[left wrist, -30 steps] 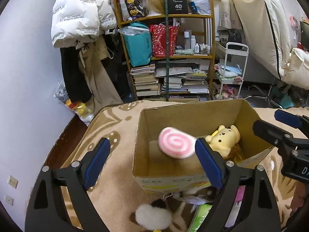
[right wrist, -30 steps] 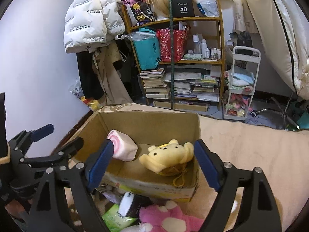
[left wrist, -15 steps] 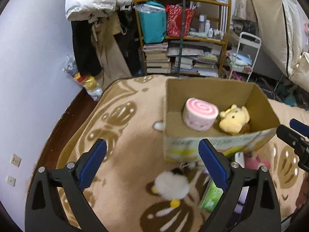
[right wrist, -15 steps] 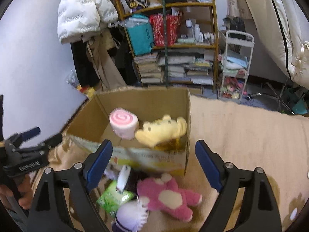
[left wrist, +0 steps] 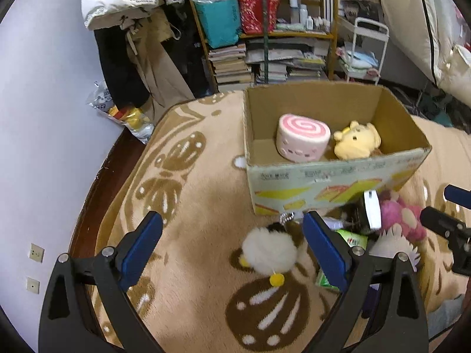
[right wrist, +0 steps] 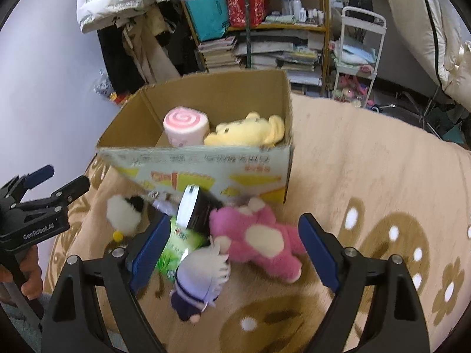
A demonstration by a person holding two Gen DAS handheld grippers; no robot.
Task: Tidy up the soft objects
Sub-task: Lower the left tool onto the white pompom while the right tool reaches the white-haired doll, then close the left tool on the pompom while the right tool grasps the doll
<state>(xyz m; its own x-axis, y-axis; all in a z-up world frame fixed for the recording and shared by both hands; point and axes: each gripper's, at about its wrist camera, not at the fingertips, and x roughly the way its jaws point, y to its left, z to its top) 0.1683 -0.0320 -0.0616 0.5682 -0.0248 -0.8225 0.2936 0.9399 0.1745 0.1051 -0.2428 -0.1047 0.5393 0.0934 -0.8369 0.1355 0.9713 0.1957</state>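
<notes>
An open cardboard box (left wrist: 332, 182) stands on the rug with a pink swirl roll plush (left wrist: 303, 139) and a yellow bear plush (left wrist: 357, 144) inside. My left gripper (left wrist: 232, 248) hangs open above the rug; a white fluffy plush (left wrist: 269, 253) lies beside its right finger, untouched. My right gripper (right wrist: 234, 250) is open over a pink bear plush (right wrist: 259, 238) and a purple-and-white doll (right wrist: 200, 279), both lying in front of the box (right wrist: 206, 164). Neither gripper holds anything. The left gripper (right wrist: 50, 188) shows at the left edge of the right wrist view.
A green packet (right wrist: 179, 244) and a black-and-white carton (right wrist: 194, 211) lie among the toys. Behind the box are a crowded bookshelf (left wrist: 265, 44), hanging coats (left wrist: 126, 29) and a white trolley (left wrist: 368, 50). A wall (left wrist: 44, 117) borders the rug on the left.
Both grippers have tipped downward and drawn back from the box. The toys on the rug in front of it have come into view between the fingers.
</notes>
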